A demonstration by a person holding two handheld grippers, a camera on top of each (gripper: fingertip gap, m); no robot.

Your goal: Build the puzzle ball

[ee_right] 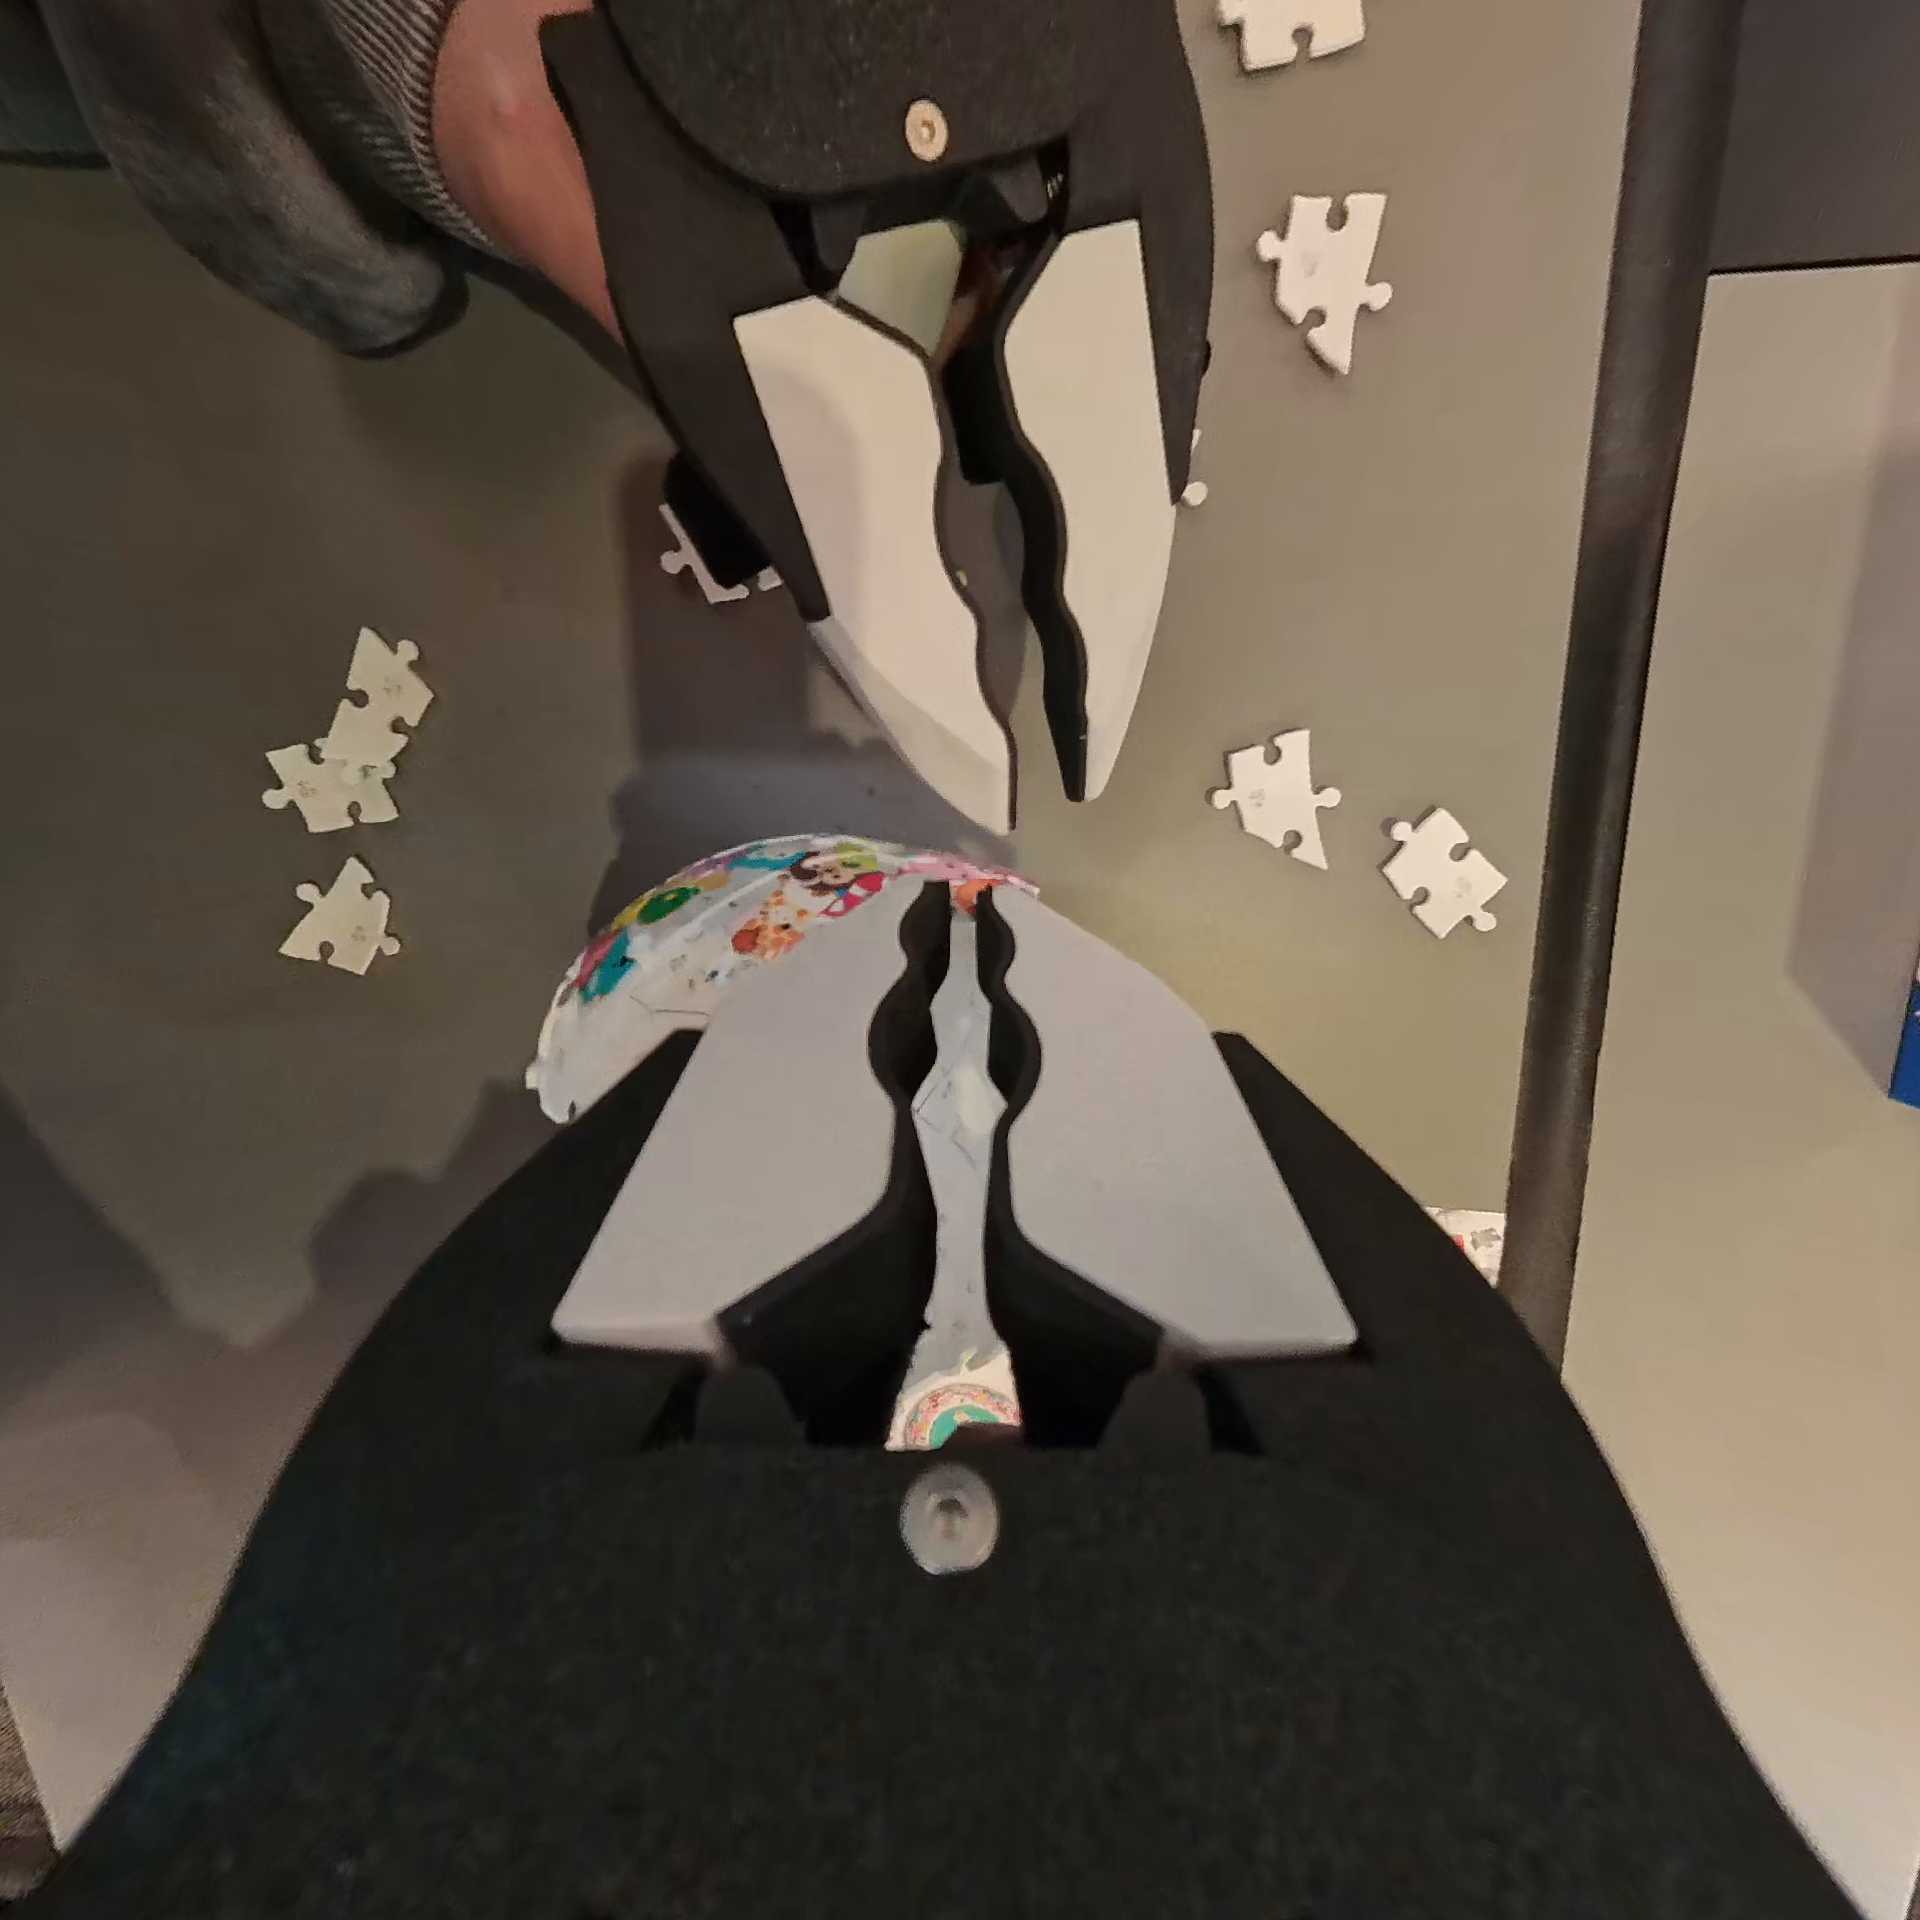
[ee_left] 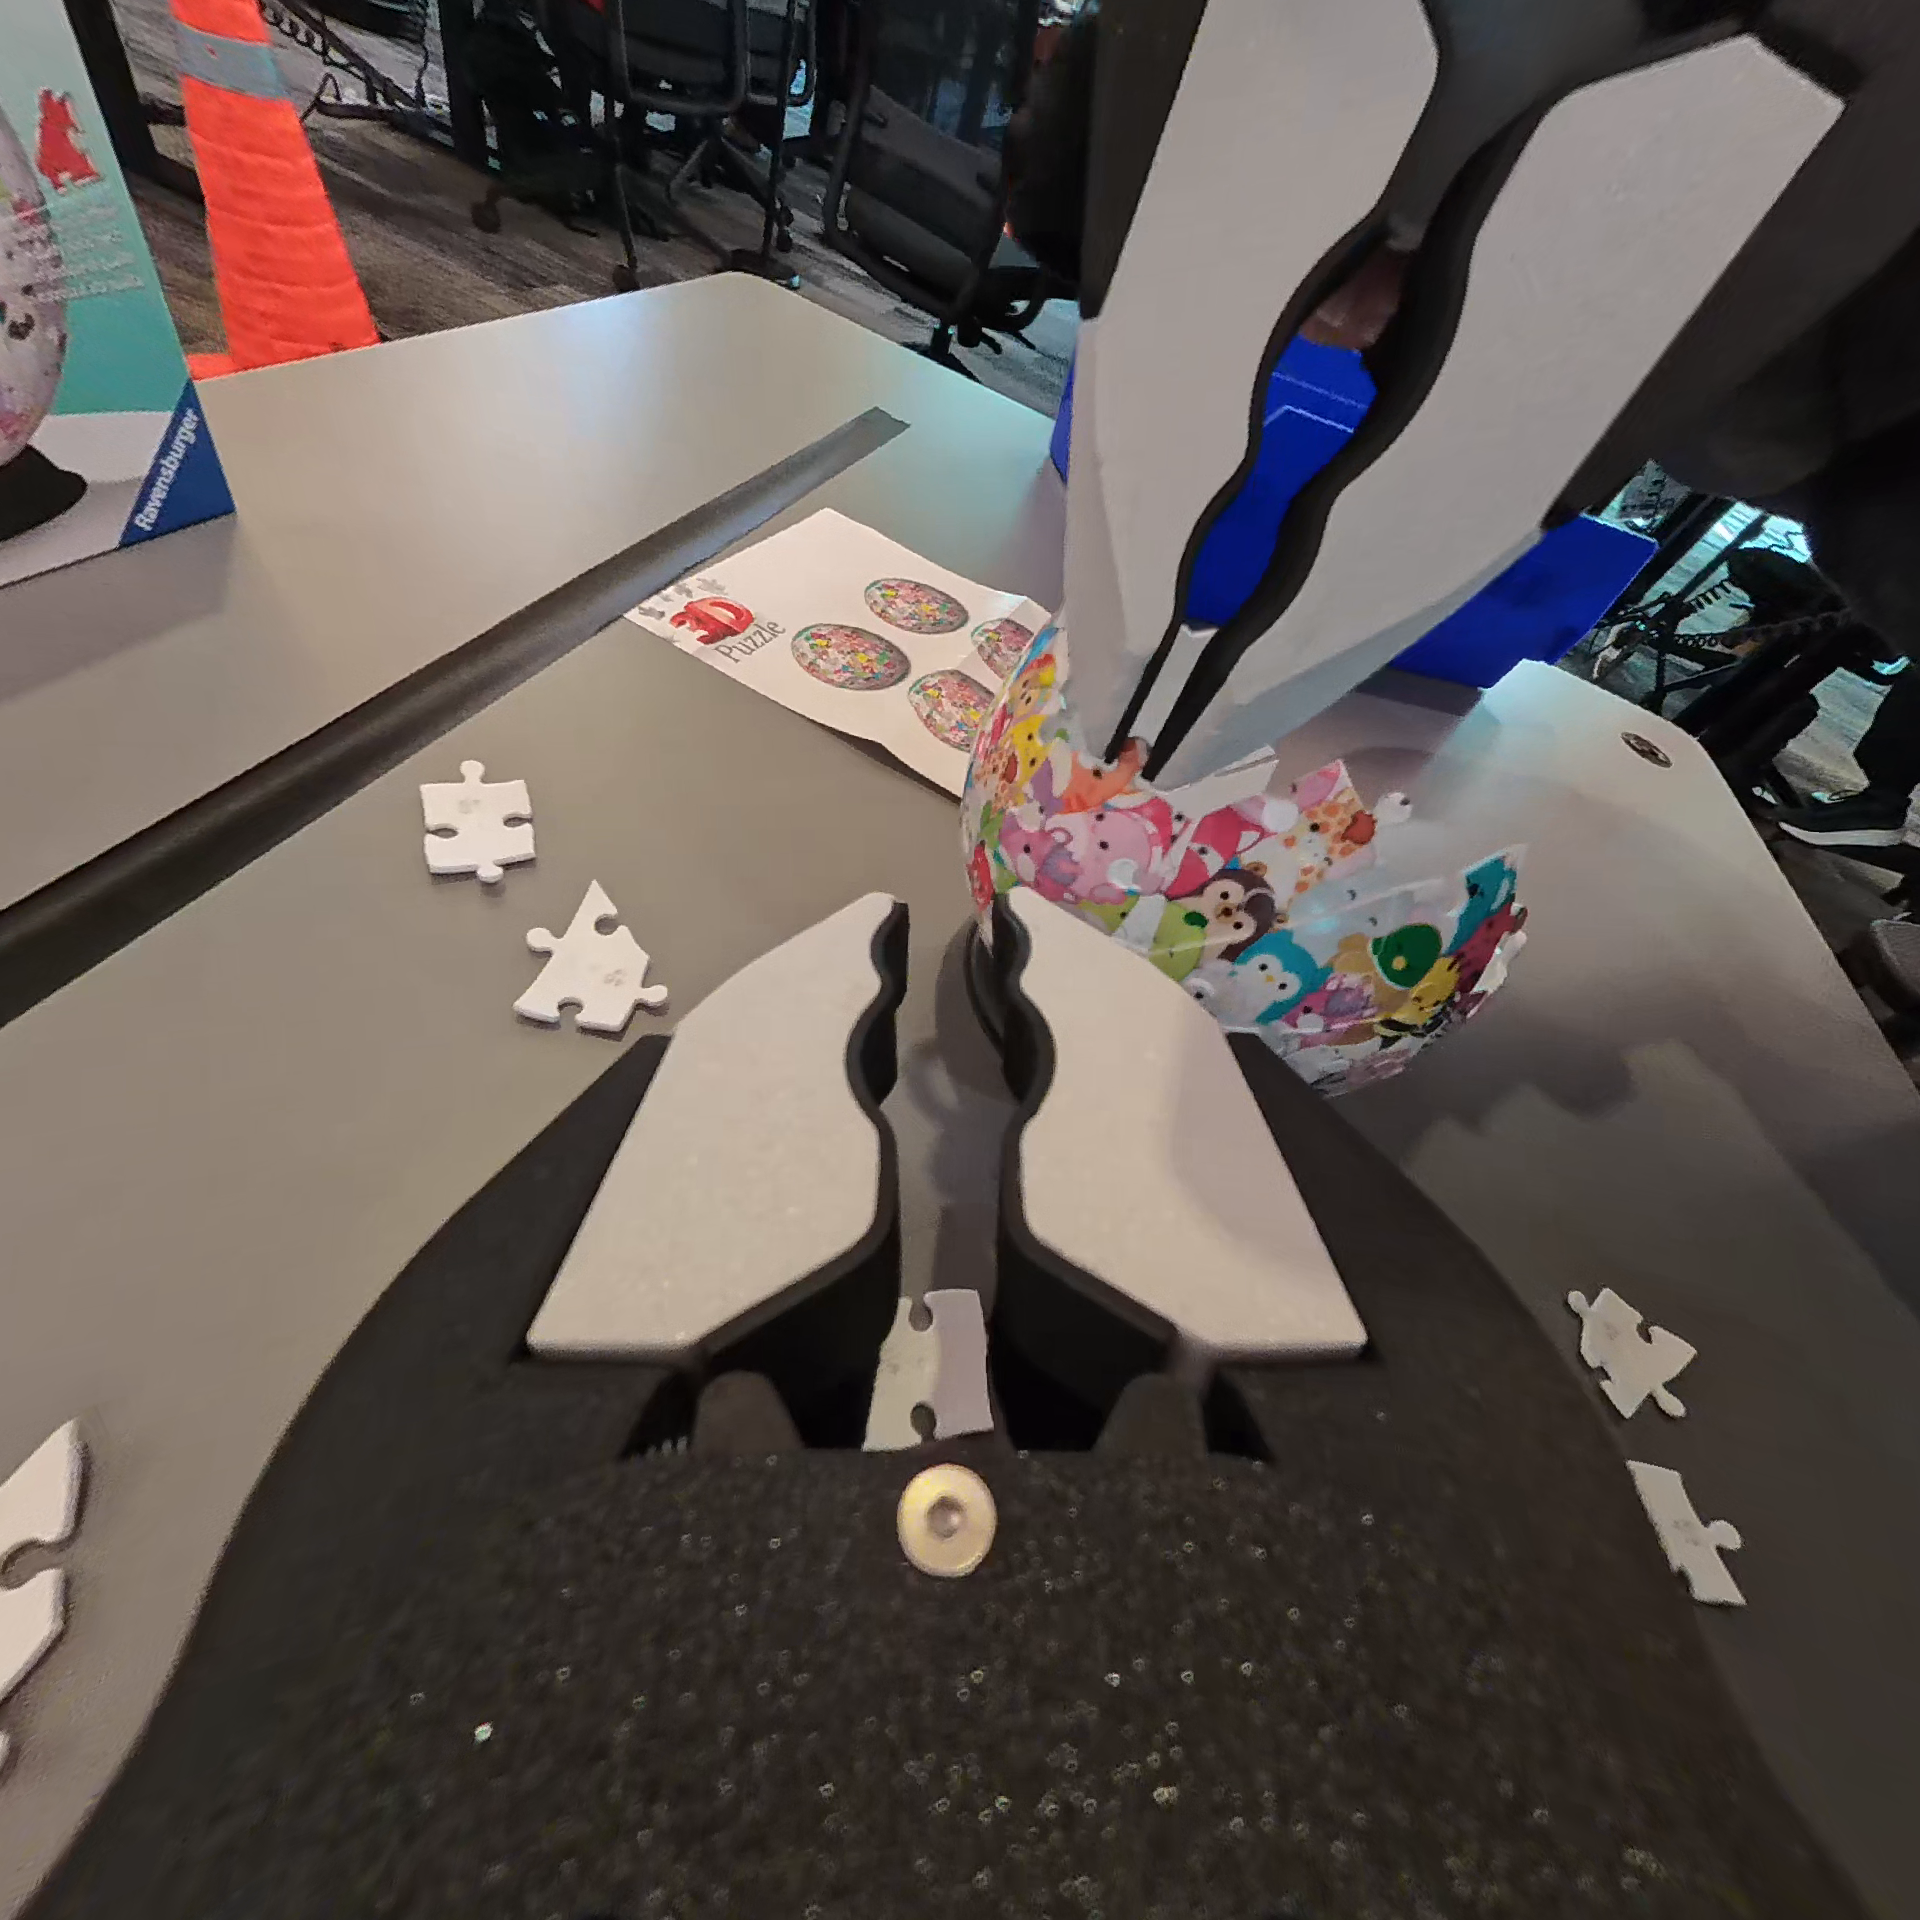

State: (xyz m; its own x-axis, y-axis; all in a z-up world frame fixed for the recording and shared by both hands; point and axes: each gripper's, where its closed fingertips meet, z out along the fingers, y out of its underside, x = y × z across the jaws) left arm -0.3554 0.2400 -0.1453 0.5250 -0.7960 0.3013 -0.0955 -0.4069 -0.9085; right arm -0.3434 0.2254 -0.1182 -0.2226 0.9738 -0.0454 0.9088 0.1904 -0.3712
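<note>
The half-built puzzle ball [ee_left: 1226,883], an open shell printed with colourful plush animals, sits on the grey table [ee_left: 727,810]. My right gripper [ee_left: 1132,761] comes down from above and is shut on an orange puzzle piece [ee_left: 1096,795] at the shell's upper rim. In the right wrist view its tips [ee_right: 964,899] pinch that rim, with the shell [ee_right: 727,914] beneath. My left gripper [ee_left: 956,904] is slightly open and empty, with its tips just beside the shell's left side. It also shows in the right wrist view [ee_right: 1042,805], clear of the rim.
Loose white pieces lie face down left [ee_left: 478,821] [ee_left: 592,966], under my left gripper [ee_left: 930,1371] and right [ee_left: 1626,1351]. An instruction sheet [ee_left: 831,623], the puzzle box [ee_left: 94,312], a blue bin [ee_left: 1507,603] and a dark table seam [ee_left: 468,634] lie behind.
</note>
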